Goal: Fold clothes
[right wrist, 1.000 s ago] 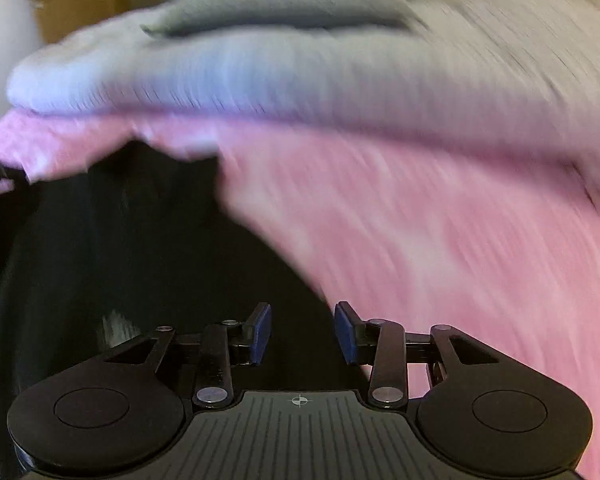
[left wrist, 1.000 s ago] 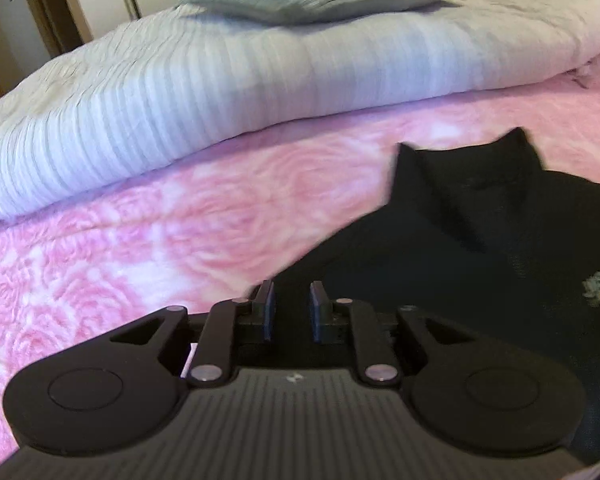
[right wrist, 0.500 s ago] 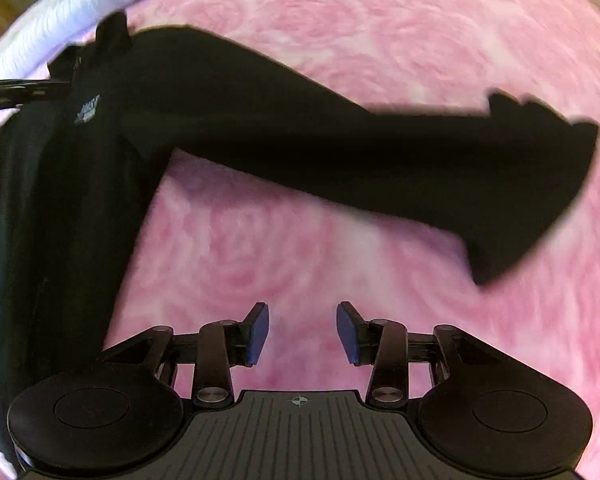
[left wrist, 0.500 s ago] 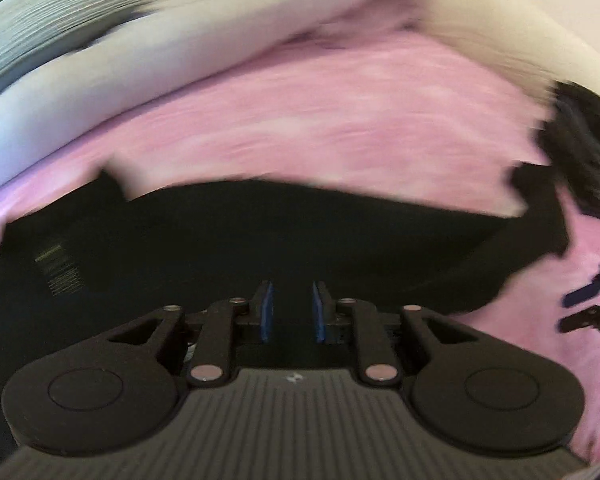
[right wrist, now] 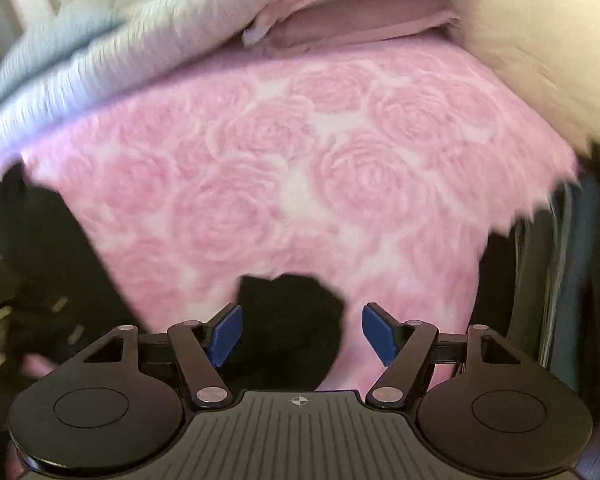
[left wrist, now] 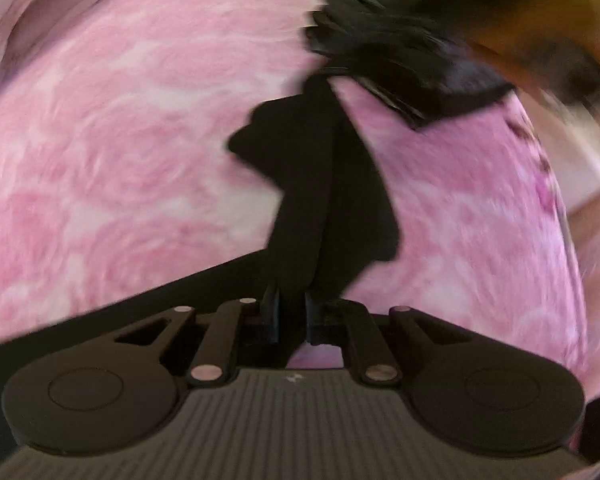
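Observation:
A black long-sleeved garment lies on a pink rose-patterned blanket (left wrist: 120, 140). In the left wrist view its sleeve (left wrist: 320, 168) runs up from my left gripper (left wrist: 291, 312), whose jaws are closing with the black fabric pinched between the pads. In the right wrist view my right gripper (right wrist: 300, 332) is opening wide. A black sleeve end (right wrist: 288, 300) lies on the blanket (right wrist: 300, 160) just beyond and between its blue pads (right wrist: 226, 334), which do not touch it. More of the garment (right wrist: 28, 248) shows dark at the left.
A white-grey duvet (right wrist: 80, 60) and folded pink bedding (right wrist: 360, 12) lie at the far side of the bed. A dark heap of cloth (right wrist: 560, 280) sits at the right edge, also blurred as dark cloth (left wrist: 400, 40) at the top of the left wrist view.
My left gripper swept across the garment to the sleeve, rolled, and closed on black fabric. My right gripper opened its jaws wide and swung to face the far bedding.

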The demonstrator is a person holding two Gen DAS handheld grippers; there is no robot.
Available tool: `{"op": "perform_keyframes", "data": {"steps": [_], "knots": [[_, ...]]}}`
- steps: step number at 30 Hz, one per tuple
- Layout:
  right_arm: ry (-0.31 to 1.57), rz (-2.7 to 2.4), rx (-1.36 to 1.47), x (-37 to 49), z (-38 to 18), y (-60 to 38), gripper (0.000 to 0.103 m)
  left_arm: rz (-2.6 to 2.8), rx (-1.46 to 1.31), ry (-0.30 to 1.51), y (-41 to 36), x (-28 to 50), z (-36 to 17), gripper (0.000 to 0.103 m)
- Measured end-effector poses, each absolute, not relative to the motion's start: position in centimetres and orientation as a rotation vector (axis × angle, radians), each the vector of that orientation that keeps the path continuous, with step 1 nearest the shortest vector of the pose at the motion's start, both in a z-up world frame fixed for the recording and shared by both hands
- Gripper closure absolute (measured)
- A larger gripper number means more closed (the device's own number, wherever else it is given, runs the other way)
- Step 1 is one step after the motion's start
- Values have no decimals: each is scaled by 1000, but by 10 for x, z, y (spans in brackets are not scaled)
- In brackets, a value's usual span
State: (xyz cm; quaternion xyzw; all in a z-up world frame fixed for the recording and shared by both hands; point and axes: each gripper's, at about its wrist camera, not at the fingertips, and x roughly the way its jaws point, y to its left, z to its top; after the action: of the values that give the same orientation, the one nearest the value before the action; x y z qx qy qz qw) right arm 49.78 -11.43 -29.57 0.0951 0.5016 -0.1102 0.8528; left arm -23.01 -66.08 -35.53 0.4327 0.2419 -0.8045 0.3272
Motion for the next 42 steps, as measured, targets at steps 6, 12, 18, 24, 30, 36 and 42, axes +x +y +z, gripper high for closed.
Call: {"op": "perform_keyframes", "data": {"steps": [6,12,18,24,30,36,42], "knots": [[1343,-116,361,539,-356,-153,41,-2131,1196,454,-612,-232,-346,97],[1080,-67,395,528,-305,-158,89,-1983,1011,402,-615,-223,-317,100],[633,-207,136,434,-238,-123,60,-1970,981,347,-615,-241,-316,87],[882,-387,191,365,-289,-101,57,-2081,1182,498,-598,-256,-350,83],[947,-388,177,345,-288,-75,54,-2141,1245,606,-584,-246,-350,81],[1024,-472,306,329,-290,-88,47,-2189,1159,695,-589,-232,-329,80],[931,-678,784,273,-295,-138,40,-2268,1036,765,-600,-225,-307,77]]}}
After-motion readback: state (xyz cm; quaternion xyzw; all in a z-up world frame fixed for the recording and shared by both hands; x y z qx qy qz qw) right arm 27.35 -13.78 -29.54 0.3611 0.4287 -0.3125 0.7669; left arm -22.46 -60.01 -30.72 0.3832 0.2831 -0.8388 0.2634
